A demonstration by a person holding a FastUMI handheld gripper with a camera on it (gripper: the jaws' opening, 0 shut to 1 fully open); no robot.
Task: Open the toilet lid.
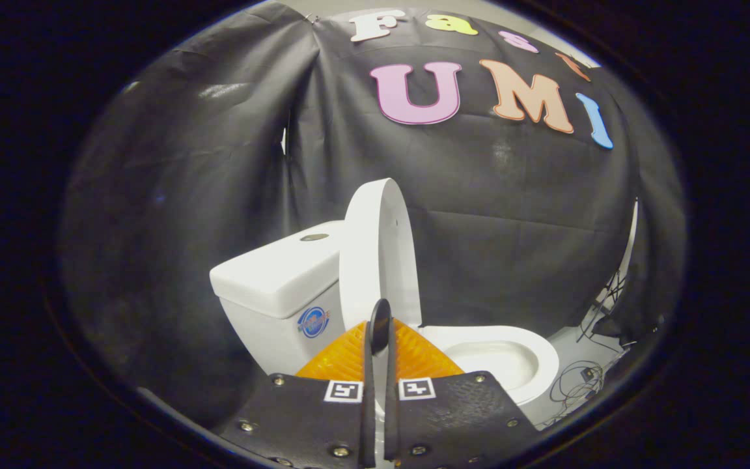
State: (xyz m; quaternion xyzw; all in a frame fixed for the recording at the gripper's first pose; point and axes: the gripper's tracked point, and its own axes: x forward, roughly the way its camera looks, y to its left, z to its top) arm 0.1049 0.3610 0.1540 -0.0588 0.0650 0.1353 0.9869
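Tank [277,277] off to the gripper's left; toilet lid [378,251] already swung up, standing near upright just beyond the fingertips, looks resting by the tank; gripper [379,319] fingers pressed together, holding nothing; bowl [531,381] open to its right; task looks basically done; only backing away left.

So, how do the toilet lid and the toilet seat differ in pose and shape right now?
The toilet lid stands raised, near upright, next to the tank; the toilet seat lies flat on the bowl. The lid is a solid oval plate, while the seat is a ring open to the bowl. The lid rises just beyond the tool, whose fingers are closed together on nothing; the seat lies off to one side of them. Both are glossy white.
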